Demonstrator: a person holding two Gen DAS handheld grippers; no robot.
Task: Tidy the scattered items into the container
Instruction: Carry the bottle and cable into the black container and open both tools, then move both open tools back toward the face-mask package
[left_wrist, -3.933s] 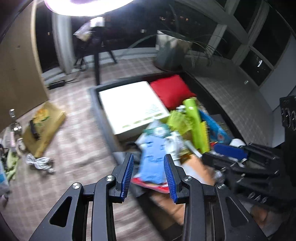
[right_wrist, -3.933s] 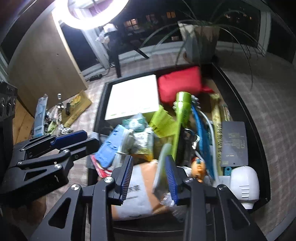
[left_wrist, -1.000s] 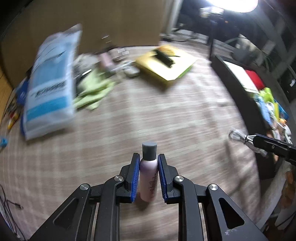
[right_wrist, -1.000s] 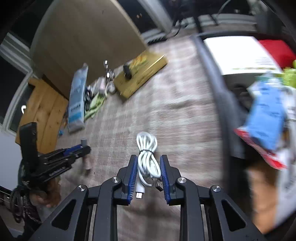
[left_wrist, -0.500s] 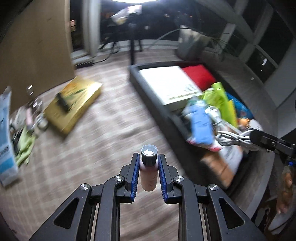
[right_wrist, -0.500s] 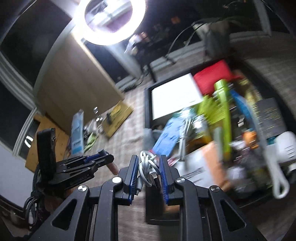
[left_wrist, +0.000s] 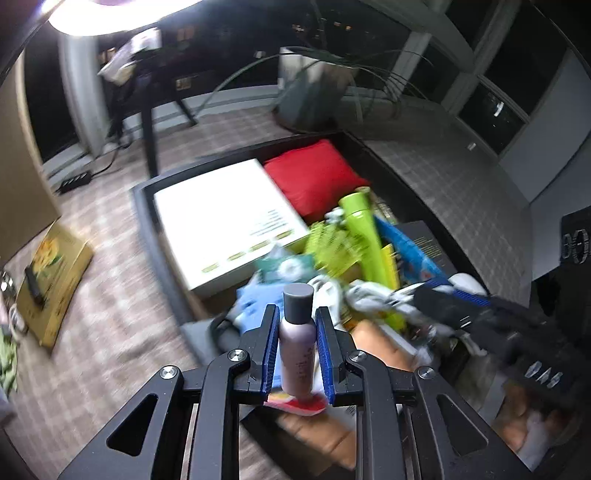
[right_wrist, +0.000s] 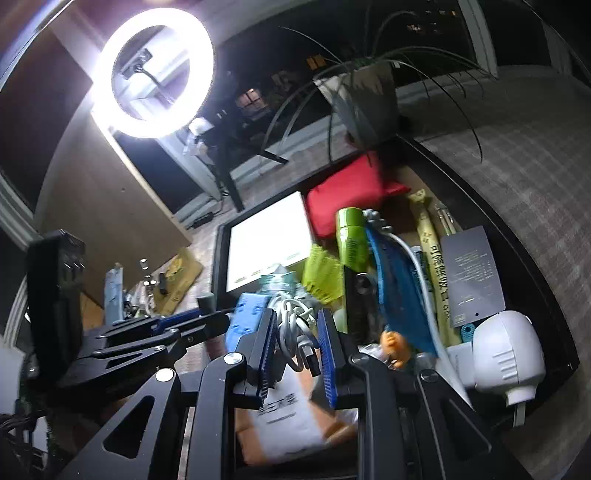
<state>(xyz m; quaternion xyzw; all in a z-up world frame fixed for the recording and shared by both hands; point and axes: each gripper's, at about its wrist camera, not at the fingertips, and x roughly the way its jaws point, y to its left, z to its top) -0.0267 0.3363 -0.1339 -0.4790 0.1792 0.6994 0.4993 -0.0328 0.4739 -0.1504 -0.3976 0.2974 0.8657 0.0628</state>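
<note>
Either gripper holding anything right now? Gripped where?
Left gripper clamps a small bottle by its body, grey cap free above the pads. Right gripper pinches a coiled white cable around its bundle.

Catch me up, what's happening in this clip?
A person is tidying floor clutter into a black bin with two handheld grippers. The left gripper is clamped on a small pink bottle; the right gripper holds a coiled white cable. Both hover over the already crowded bin, nothing released yet. A yellow box lies on the floor.
</note>
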